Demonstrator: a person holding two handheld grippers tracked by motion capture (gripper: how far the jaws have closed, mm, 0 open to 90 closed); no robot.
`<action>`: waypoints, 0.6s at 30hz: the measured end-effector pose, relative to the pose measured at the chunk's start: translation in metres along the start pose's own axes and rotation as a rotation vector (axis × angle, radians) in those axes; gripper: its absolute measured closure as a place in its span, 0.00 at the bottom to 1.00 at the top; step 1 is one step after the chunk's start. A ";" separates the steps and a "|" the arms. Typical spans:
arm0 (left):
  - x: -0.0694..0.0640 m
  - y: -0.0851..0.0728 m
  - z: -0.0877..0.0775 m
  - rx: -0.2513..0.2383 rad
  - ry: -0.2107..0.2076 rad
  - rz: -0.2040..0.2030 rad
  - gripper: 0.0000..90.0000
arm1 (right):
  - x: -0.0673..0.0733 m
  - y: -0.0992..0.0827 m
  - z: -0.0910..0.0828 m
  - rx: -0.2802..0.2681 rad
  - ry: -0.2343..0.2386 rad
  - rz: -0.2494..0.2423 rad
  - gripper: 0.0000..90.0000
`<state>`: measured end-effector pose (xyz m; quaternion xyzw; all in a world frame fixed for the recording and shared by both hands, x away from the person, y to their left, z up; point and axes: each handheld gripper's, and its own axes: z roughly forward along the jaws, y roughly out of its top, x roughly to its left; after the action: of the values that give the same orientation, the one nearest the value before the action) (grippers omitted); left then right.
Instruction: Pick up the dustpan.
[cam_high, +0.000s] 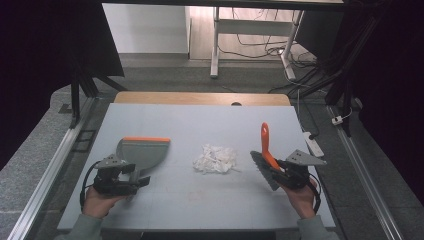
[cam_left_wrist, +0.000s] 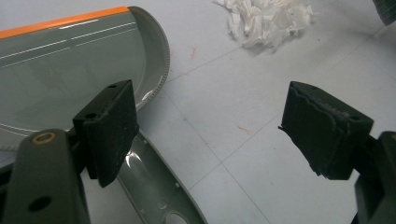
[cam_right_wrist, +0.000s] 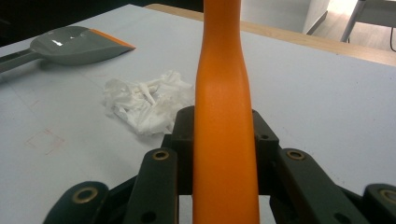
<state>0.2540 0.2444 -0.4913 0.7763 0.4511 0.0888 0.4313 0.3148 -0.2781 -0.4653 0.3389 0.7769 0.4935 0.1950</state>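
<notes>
Between both grippers mid-worktop lay the paper scraps; my right gripper clamped the brush, my left gripper gaped at the dustpan handle.

A lab-like recording room: black curtains, loose floor cables, a power strip, and a bare test table.
</notes>
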 end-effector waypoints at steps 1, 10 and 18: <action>0.000 0.000 0.000 0.000 0.000 0.000 0.21 | 0.000 0.000 0.000 0.000 0.000 0.000 0.78; -0.002 0.001 0.000 -0.001 -0.002 0.003 0.21 | 0.001 0.000 0.000 -0.001 -0.008 -0.004 0.78; -0.004 0.002 -0.001 -0.002 0.000 0.007 0.21 | 0.002 0.000 0.000 0.000 -0.010 -0.009 0.78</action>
<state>0.2527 0.2413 -0.4887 0.7776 0.4482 0.0907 0.4315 0.3139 -0.2768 -0.4652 0.3380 0.7772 0.4911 0.2012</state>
